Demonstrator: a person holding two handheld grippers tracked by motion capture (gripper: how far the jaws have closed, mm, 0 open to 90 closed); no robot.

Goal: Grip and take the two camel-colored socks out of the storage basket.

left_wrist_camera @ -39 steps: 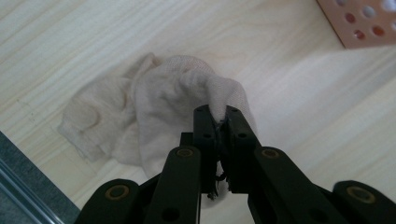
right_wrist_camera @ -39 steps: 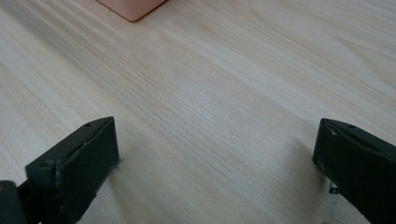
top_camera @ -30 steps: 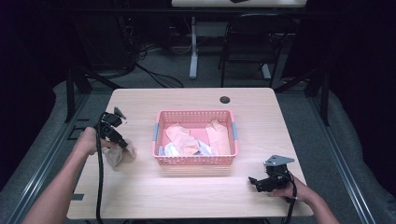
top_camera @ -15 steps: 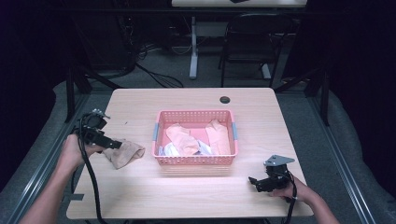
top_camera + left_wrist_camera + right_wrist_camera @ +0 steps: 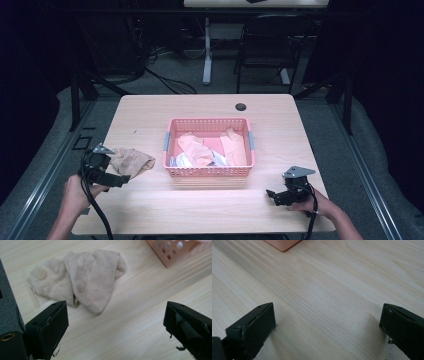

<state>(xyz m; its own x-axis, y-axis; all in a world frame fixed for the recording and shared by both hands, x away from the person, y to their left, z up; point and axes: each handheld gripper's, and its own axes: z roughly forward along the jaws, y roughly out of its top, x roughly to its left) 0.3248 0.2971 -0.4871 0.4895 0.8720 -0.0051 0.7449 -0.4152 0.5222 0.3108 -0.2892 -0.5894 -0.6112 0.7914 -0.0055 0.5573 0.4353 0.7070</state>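
A crumpled beige cloth [image 5: 131,161] lies on the wooden table left of a pink basket [image 5: 207,122]. My left gripper [image 5: 117,175] sits just near-left of the cloth, open; its jaws have just been opening. In the left gripper view the cloth [image 5: 92,285] rests right ahead of the left gripper [image 5: 115,310], and neither pad touches it. The basket holds peach cloths [image 5: 195,147] and some white pieces. My right gripper [image 5: 272,194] rests near the table's front right, open over bare wood, as the right gripper view [image 5: 328,312] also shows.
A black round grommet [image 5: 241,106] sits in the table's far side. Corners of the basket show in the left gripper view [image 5: 172,252] and the right gripper view [image 5: 282,245]. A chair [image 5: 272,45] and desk legs stand beyond the table.
My left gripper let go of the beige cloth and drew back left and toward the person; the cloth now lies spread on the table. The right gripper has stayed put.
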